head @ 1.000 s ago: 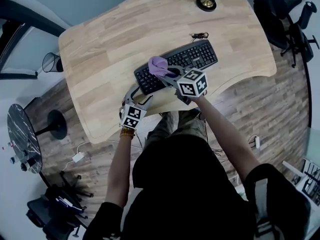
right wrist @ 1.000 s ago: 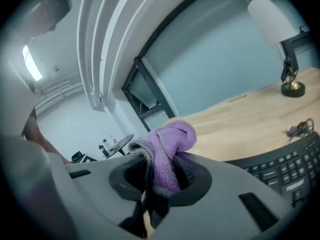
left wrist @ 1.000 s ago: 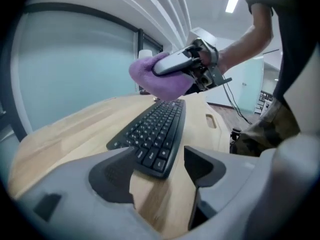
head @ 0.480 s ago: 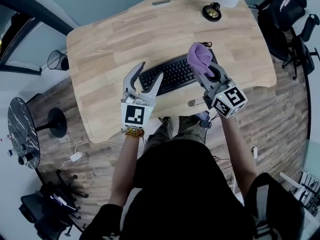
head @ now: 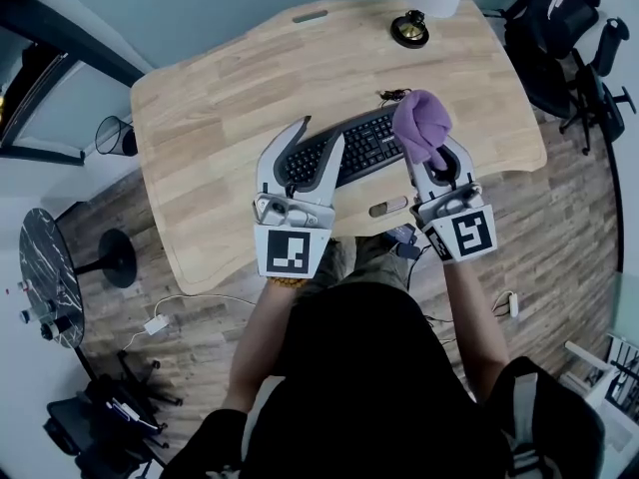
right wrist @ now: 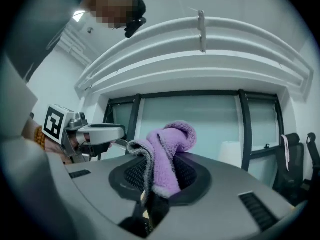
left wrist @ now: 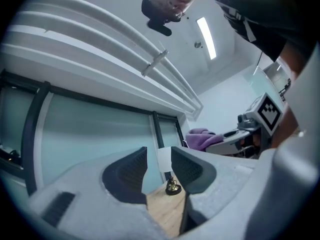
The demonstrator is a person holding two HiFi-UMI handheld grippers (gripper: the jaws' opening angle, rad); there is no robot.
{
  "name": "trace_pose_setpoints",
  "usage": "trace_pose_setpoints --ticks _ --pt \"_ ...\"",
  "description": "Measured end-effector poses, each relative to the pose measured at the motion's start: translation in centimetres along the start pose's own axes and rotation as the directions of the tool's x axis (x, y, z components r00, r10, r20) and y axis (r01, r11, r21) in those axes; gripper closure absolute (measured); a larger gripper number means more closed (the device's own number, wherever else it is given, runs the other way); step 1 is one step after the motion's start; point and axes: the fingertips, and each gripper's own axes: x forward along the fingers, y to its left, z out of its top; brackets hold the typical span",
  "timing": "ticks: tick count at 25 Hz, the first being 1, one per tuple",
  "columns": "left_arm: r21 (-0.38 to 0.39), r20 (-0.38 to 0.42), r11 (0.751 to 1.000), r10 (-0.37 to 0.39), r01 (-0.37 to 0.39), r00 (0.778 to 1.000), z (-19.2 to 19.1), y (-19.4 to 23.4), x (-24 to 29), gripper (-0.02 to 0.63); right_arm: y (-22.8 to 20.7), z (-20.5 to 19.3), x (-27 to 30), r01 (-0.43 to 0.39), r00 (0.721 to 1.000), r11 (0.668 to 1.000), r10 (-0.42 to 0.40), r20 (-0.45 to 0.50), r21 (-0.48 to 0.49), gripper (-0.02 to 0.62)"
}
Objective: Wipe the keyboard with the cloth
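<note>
1. The right gripper (head: 431, 153) is clamped on the purple cloth (head: 421, 118). The cloth bulges above the jaws as a bunched wad, and one fold hangs down between the pads.
2. The left gripper (head: 320, 130) holds nothing. Its jaws have just been closing and stand partway apart, with only the desk (head: 220, 118) and a small brass ornament (left wrist: 172, 186) visible through the gap.
3. The keyboard (head: 354, 153) lies near the desk's front edge. Both grippers appear raised above it, and neither seems to touch it.
4. Risk: only a narrow pinch of cloth looks held. Dragging it over the keys could pull it free or roll it up, so that bare gripper tips scrape the keys.
5. Risk: nothing braces the keyboard. A firm wipe could push it across the desk or toward the edge, and its cable (head: 395, 96) could snag.
6. Risk: the wad hides the right gripper's tips from above, so judging the descent is hard. Coming down too hard would jam the keys.
</note>
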Motion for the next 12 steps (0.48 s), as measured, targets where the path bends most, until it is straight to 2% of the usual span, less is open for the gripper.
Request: trace_pose_setpoints --ticks 3,6,12 --pt "0.017 -0.002 1.000 0.018 -0.018 1.000 0.1 -0.2 0.0 0.504 -0.1 0.6 -0.5 0.025 1.000 0.999 -0.025 0.017 -0.039 0.517" --pt "-0.016 -0.003 0.999 0.041 -0.041 0.999 -0.1 -0.3 0.0 0.520 0.2 1.0 -0.7 0.010 0.999 0.999 -0.008 0.036 -0.052 0.518" --pt "-0.002 -0.010 1.000 0.029 -0.029 1.000 0.2 -1.5 0.0 0.546 0.0 0.3 -2.1 0.021 1.000 0.996 -0.020 0.004 -0.083 0.518"
